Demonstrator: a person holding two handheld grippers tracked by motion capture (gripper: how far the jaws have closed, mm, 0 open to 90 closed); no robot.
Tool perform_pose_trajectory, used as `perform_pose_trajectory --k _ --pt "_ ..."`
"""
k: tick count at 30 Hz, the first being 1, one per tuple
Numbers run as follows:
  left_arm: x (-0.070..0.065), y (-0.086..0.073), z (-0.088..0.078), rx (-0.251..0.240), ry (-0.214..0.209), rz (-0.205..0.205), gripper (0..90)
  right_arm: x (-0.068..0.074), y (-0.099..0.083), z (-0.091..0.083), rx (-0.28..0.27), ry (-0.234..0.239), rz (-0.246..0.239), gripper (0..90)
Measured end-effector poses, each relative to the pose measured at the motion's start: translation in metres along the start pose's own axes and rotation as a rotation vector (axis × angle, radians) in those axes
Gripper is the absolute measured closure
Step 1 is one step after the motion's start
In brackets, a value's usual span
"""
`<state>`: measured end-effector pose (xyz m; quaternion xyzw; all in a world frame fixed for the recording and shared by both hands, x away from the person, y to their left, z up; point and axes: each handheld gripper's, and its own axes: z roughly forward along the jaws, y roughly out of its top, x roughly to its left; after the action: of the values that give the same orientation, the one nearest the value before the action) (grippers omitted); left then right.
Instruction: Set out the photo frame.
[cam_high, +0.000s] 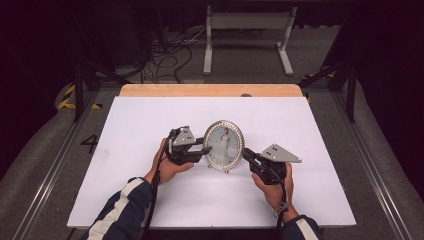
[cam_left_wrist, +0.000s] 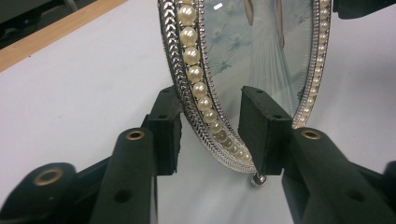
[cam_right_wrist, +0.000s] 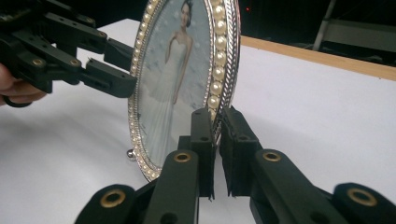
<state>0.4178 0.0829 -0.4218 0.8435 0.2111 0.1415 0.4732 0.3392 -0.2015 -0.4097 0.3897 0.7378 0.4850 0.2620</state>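
An oval silver picture frame (cam_high: 223, 145) with a pearl rim and a photo of a woman in a white gown stands upright on the white table top (cam_high: 150, 120). My left gripper (cam_high: 206, 145) reaches in from the left. In the left gripper view its jaws (cam_left_wrist: 210, 116) straddle the frame's lower rim (cam_left_wrist: 201, 88), one pad behind it and one on the glass side. My right gripper (cam_high: 245, 155) comes from the right. In the right gripper view its pads (cam_right_wrist: 217, 121) pinch the frame's edge (cam_right_wrist: 219, 70), and the left gripper (cam_right_wrist: 119, 67) clamps the opposite edge.
A strip of bare wood (cam_high: 210, 90) runs along the table's far edge. Beyond it lie cables (cam_high: 165, 55) on the floor and a white stand (cam_high: 247, 20). Metal rails (cam_high: 50, 165) flank the table. White surface lies all around the frame.
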Motion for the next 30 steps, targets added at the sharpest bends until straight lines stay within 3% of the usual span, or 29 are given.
perform_pose_trajectory --k 7,9,30 --pt "-0.0003 -0.0003 0.0008 0.007 0.002 0.010 64.2 -0.0007 -0.0018 0.0013 0.003 -0.008 0.000 86.6" --pt "-0.0009 -0.0001 0.0009 0.012 0.005 0.013 64.3 -0.0001 -0.0008 -0.0005 0.002 -0.032 -0.006 85.8" --pt "0.0016 -0.0028 0.0003 0.029 -0.006 0.018 67.2 -0.0012 -0.0044 0.0054 0.028 -0.008 0.011 84.6"
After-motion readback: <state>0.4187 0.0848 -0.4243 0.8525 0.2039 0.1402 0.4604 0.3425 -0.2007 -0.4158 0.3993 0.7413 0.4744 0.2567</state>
